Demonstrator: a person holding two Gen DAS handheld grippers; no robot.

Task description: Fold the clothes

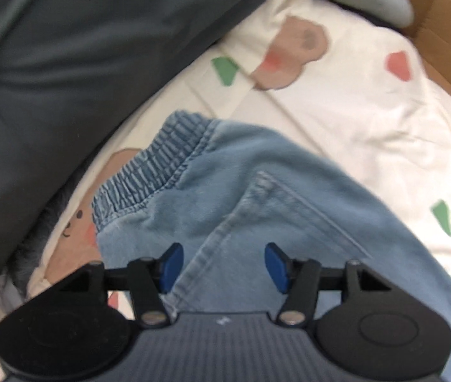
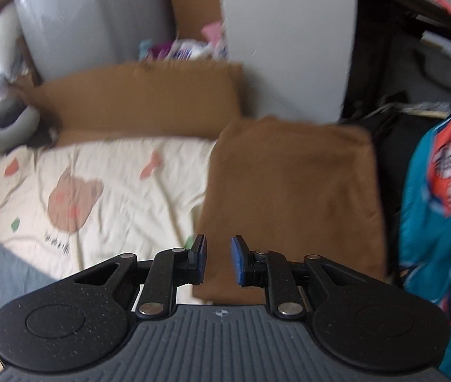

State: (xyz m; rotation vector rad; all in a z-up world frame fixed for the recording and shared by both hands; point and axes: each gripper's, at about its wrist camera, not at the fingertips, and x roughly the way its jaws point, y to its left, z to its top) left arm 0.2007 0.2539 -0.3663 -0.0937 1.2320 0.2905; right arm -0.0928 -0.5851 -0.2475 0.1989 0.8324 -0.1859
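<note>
Two tools gape empty: left tool [image 1: 224,265] over one jeans [image 1: 257,197], right tool [image 2: 218,262].

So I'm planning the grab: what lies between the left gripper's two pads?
In the left wrist view, the open left gripper has the denim jeans between its pads, with a stitched seam running through the gap.

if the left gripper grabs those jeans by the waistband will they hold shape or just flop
The jeans would probably flop: the denim already lies rumpled on the bedsheet. The gathered elastic waistband looks thick, so it likely gives the open left gripper a firm, non-slippery hold. The legs would likely hang and drag.
</note>
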